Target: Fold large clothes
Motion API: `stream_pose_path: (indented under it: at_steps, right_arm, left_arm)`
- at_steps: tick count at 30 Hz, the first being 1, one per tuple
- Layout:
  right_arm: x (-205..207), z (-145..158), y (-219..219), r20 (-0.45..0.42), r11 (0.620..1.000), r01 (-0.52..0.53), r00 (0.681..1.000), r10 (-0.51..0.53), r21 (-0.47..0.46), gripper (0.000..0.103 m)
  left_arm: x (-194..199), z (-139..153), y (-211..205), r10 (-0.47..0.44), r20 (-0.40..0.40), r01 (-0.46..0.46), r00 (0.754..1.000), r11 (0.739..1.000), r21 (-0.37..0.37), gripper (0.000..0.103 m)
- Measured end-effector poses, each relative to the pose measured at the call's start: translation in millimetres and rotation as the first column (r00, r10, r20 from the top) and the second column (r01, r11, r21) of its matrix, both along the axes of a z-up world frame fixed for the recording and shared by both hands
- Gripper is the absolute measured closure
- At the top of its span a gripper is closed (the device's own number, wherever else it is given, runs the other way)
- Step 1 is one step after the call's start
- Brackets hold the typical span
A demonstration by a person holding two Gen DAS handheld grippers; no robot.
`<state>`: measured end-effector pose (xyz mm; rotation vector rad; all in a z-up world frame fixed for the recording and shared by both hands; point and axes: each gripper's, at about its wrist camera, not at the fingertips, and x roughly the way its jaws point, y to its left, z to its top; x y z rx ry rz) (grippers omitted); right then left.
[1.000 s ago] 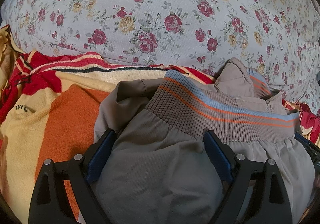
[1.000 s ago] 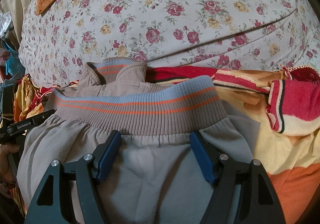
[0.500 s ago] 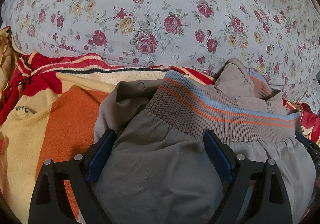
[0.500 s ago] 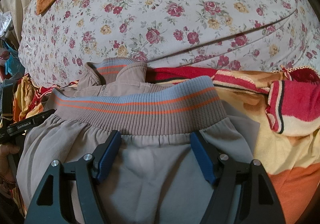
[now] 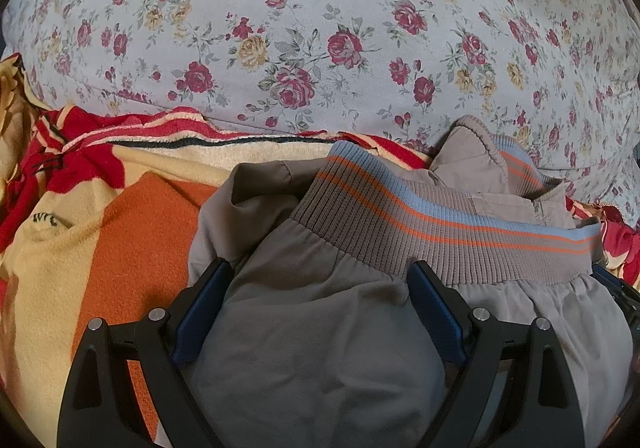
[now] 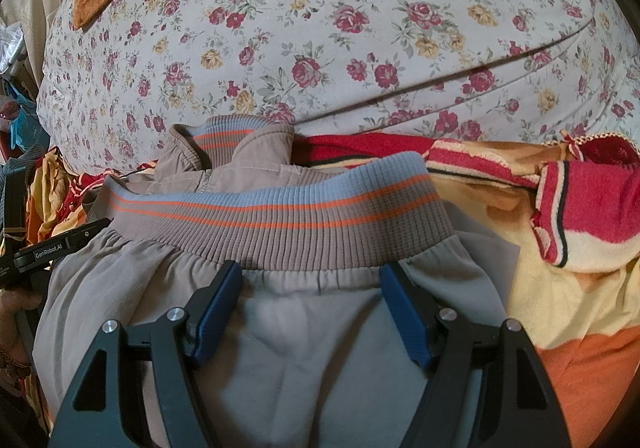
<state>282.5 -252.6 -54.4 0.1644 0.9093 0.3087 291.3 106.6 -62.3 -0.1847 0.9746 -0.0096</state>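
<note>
Jacket [image 5: 320,348] lying folded on blanket [image 5: 120,248], ribbed hem [image 6: 280,215] on top. Both grippers, left [image 5: 320,312] and right [image 6: 310,308], spread wide, gripping nothing. Probably mid-fold; next, pinching an edge.

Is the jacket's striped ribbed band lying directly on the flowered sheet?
No, the band rests on the jacket over a striped blanket.

Left tool [image 5: 320,288] and right tool [image 6: 312,284] both spread wide, fingers level.
</note>
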Motion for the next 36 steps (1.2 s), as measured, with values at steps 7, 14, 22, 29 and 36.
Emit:
stream_pose_path:
  at_steps: [7, 14, 22, 29, 36]
  right_arm:
    - [0, 0, 0, 0.0, 1.0, 0.0, 1.0, 0.0, 0.0, 0.028]
    - [0, 0, 0, 0.0, 1.0, 0.0, 1.0, 0.0, 0.0, 0.028]
    - [0, 0, 0, 0.0, 1.0, 0.001, 1.0, -0.001, 0.0, 0.028]
    - [-7, 16, -1, 0.037, 1.0, 0.014, 0.999, -0.014, -0.008, 0.028]
    - [-67, 74, -21, 0.196, 0.992, 0.109, 0.976, -0.094, -0.066, 0.028]
  left_arm:
    - [0, 0, 1, 0.0, 0.0, 0.0, 1.0, 1.0, 0.001, 0.022]
    - [0, -1, 1, 0.001, 0.001, -0.001, 1.0, 1.0, 0.001, 0.022]
    - [0, -1, 1, 0.001, 0.001, -0.001, 1.0, 1.0, 0.0, 0.022]
    - [-4, 3, 2, 0.006, 0.019, -0.006, 1.0, 1.0, -0.004, 0.022]
    - [-48, 36, 7, 0.01, 0.061, -0.011, 0.998, 1.0, 0.015, 0.024]
